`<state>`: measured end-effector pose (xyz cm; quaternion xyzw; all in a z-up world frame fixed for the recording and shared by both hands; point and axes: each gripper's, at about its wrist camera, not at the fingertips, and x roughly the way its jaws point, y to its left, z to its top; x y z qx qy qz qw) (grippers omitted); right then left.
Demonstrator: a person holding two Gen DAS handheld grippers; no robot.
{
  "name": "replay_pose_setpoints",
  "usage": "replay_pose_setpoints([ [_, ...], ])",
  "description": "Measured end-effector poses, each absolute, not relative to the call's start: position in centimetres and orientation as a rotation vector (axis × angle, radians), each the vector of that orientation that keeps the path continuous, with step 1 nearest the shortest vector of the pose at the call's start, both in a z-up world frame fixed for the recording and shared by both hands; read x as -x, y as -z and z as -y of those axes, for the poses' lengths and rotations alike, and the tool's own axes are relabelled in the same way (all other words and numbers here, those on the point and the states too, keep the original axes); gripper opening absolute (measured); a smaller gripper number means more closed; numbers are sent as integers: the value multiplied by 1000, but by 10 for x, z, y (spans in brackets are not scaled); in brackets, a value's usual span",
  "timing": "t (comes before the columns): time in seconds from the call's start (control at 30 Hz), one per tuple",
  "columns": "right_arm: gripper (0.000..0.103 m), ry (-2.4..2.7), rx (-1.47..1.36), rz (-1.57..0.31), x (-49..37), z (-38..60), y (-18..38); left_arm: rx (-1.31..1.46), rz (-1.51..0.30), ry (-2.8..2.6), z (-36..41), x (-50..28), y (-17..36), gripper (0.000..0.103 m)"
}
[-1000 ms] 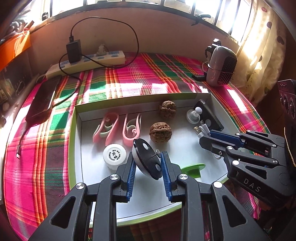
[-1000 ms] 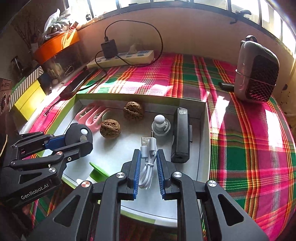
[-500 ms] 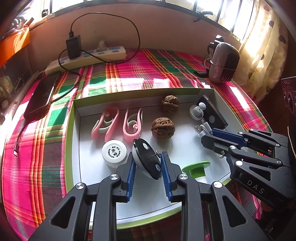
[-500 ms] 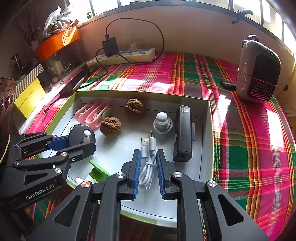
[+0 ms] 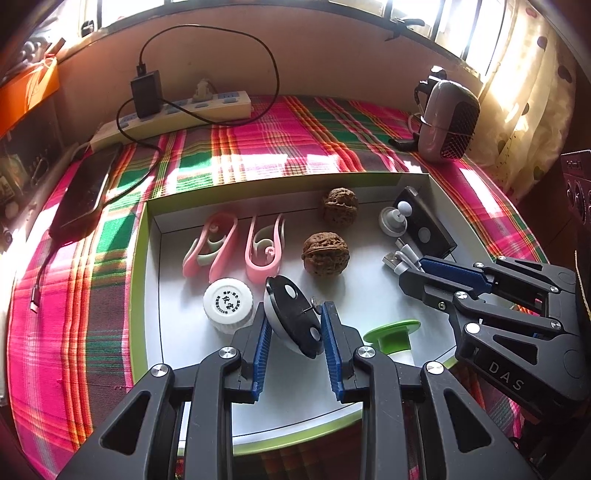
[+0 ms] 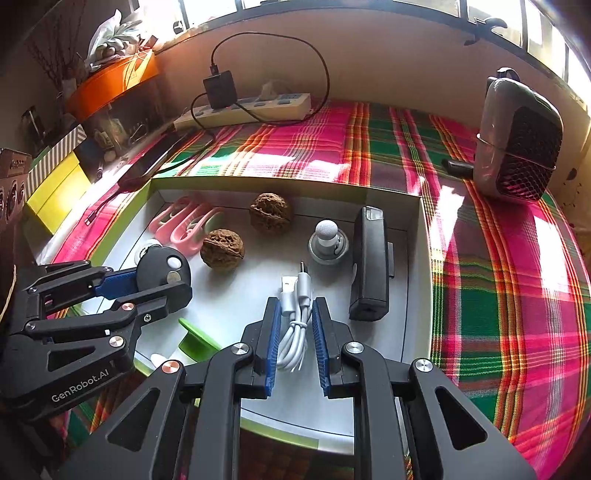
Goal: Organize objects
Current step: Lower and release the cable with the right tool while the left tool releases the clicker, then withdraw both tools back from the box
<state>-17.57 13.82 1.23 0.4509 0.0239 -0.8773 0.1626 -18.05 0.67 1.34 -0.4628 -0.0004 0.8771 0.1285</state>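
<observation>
Both grippers mid-placement: left gripper (image 5: 293, 325) clamps black disc (image 5: 291, 317), right gripper (image 6: 294, 325) pinches white cable (image 6: 295, 314) at tray's (image 5: 147, 295) 3 o'clock; release seems next.

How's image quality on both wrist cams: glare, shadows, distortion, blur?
Left wrist view: strong fisheye bend, dark corners; windows and the sunlit stripes on the plaid cloth blown out; tray contents sharp. Right wrist view: same barrel curve; sun patch on the cloth beside the heater washes out; the shelf at left sits in shade; the white cable is crisp, no motion blur.
</observation>
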Motion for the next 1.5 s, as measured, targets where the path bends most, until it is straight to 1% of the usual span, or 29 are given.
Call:
replay_pose_setpoints([
  [0.37,19,2512,-1287,-57,174,-138,-12,1348,-3,-2550,-7,180,-14,26],
  [0.57,22,2522,-1279,-50,173,-138,-14,1350,0,-2562,-6,179,-14,28],
  [0.67,26,2527,-1275,-46,171,-139,-16,1345,-2,-2568,-5,175,-14,29],
  [0.73,34,2535,-1272,-42,170,-139,-17,1342,-5,-2580,-5,173,-15,29],
  [0.8,36,2536,-1274,-35,168,-140,-18,1321,-45,-2609,-7,169,-19,29],
  [1.17,37,2570,-1253,-31,154,-140,-25,1329,-30,-2631,-5,156,-25,29],
  [1.5,37,2609,-1213,5,133,-141,-35,1280,-36,-2721,-4,132,-36,29],
])
